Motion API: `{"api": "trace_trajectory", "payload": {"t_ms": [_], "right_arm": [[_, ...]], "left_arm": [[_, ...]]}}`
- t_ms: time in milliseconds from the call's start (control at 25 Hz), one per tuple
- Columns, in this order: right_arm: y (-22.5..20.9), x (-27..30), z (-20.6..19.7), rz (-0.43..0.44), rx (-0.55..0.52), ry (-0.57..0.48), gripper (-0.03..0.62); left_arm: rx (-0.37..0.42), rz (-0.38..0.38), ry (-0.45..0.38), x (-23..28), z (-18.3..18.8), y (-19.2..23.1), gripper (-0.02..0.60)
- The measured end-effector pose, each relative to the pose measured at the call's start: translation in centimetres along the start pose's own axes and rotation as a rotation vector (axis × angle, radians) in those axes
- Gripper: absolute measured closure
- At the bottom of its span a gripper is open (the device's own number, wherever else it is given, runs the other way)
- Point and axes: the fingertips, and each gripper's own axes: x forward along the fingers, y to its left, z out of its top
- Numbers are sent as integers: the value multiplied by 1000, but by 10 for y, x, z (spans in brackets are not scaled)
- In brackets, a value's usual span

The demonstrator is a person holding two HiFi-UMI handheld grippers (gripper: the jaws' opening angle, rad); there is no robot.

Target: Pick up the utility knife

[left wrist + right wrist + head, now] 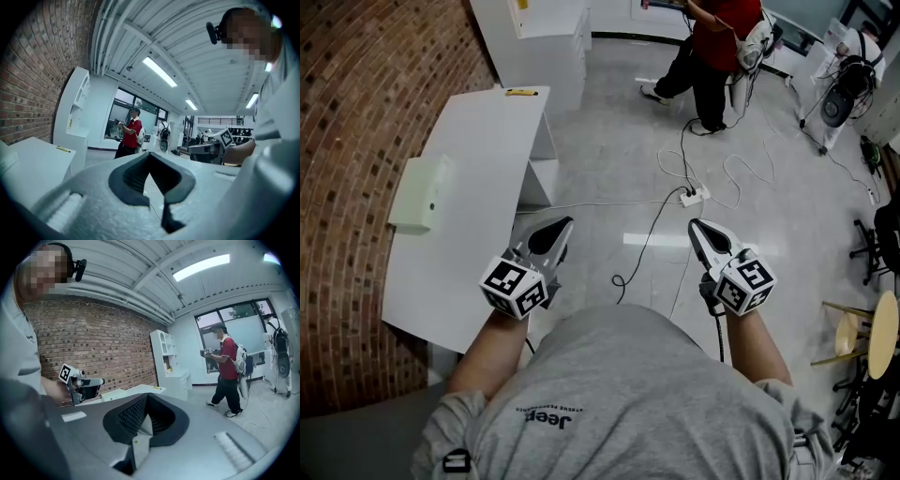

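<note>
The utility knife [522, 92] is a small yellow thing lying at the far end of the white table [478, 169]; it also shows as a yellow sliver in the left gripper view [63, 149] and the right gripper view [154, 388]. My left gripper [561, 225] is held in the air off the table's near right edge, well short of the knife, its jaws shut and empty [149, 157]. My right gripper [698, 225] hangs over the floor to the right, jaws together with nothing in them [146, 397].
A pale green box [422, 195] lies on the table's left side against the brick wall [356, 112]. A white shelf unit [548, 37] stands beyond the table. A person in a red shirt [717, 37] stands ahead. Cables and a power strip [692, 196] lie on the floor.
</note>
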Motion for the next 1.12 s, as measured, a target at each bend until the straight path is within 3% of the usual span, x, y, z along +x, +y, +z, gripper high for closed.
{"api": "trace_trajectory", "payload": {"t_ms": [400, 560, 880, 1120], "right_arm": [[-63, -65, -3, 28, -15, -7, 585], [-81, -72, -8, 25, -2, -11, 585], [-102, -37, -7, 22, 13, 3, 585], [-115, 30, -4, -8, 14, 24, 585]], "left_arm": [[8, 4, -5, 56, -6, -74, 583], [27, 2, 16, 72, -8, -83, 583], [9, -8, 29, 102, -8, -52, 583], [-31, -50, 25, 128, -8, 19, 583]]}}
